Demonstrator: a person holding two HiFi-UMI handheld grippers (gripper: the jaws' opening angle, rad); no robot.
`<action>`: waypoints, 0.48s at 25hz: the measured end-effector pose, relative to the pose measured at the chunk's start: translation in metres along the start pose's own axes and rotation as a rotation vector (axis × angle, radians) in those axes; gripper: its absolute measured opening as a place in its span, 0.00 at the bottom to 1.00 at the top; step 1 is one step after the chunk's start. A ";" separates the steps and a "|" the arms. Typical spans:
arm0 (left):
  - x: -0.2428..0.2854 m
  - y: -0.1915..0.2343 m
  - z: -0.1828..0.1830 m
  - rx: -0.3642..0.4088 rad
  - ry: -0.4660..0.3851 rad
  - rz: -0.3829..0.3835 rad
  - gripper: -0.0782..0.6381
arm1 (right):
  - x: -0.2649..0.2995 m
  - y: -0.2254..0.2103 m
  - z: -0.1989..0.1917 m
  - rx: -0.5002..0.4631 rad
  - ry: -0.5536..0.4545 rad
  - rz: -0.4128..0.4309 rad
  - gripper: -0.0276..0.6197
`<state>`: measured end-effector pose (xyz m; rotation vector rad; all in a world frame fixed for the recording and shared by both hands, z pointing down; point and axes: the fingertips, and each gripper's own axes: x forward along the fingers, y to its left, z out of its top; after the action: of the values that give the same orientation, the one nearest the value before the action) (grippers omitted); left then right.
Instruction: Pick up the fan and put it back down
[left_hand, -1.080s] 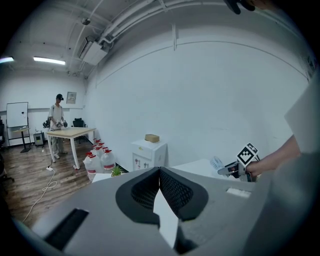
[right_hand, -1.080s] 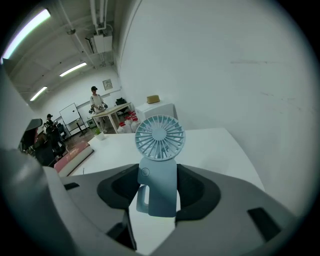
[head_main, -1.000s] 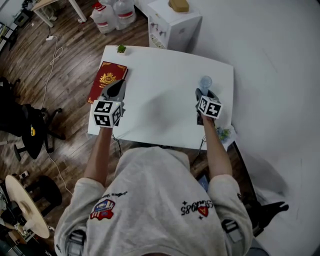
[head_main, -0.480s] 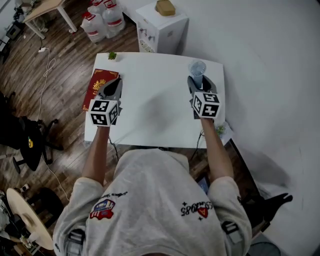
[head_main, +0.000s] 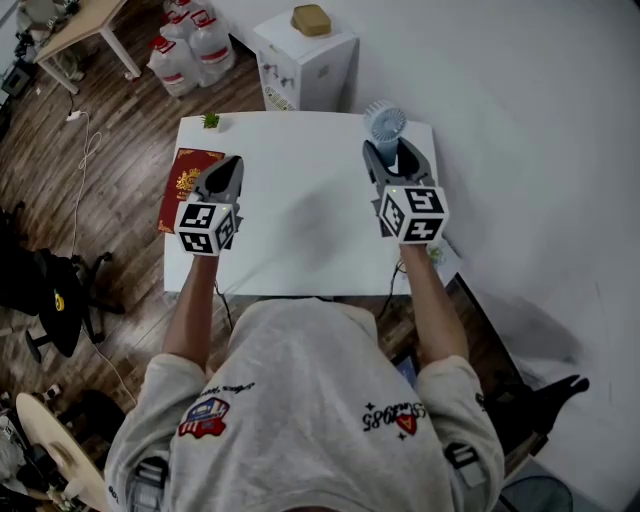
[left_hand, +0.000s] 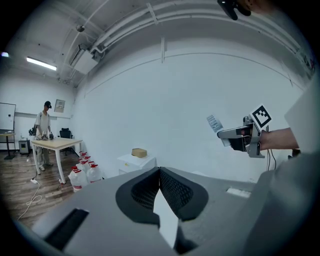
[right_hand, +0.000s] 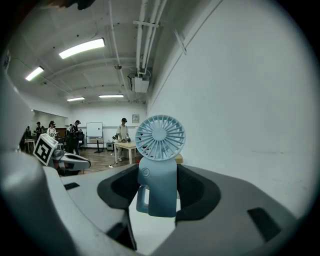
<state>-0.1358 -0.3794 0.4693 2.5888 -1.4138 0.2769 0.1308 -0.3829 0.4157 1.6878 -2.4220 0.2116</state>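
Head view, left to right: a red book (head_main: 185, 180) lies at the counter's (head_main: 300, 210) 9 o'clock edge, and a small green plant (head_main: 211, 121) sits at its 11 o'clock corner. The left tool (head_main: 226, 168) hovers just at 3 o'clock of the book. In the left gripper view its jaws meet tip to tip with nothing between them. A second ago it overlapped the book; now it stands clear of it and has shifted only slightly.

At the counter's 1 o'clock side, the right tool (head_main: 394, 160) grips a light-blue handheld fan (head_main: 385, 122) by its handle. In the right gripper view the handle sits upright, clamped between the two pads, with the round grille above them and facing the camera. Compared with a second ago, this tool looms larger and nearer the head camera. The fan has come up off the counter and hangs in the air over the far edge. Beyond the counter at 12 o'clock stands a white cabinet (head_main: 305, 60).
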 end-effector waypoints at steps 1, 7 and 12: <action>0.001 -0.001 0.001 0.001 0.000 -0.002 0.12 | -0.001 -0.001 -0.001 -0.003 0.002 0.001 0.38; -0.001 -0.005 0.002 0.000 0.004 -0.006 0.12 | -0.005 -0.002 -0.005 -0.008 0.024 0.000 0.38; -0.003 -0.006 0.000 -0.001 0.002 0.001 0.12 | -0.005 0.003 -0.006 -0.022 0.030 0.012 0.38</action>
<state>-0.1325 -0.3736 0.4676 2.5863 -1.4138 0.2793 0.1305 -0.3760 0.4207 1.6490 -2.4047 0.2104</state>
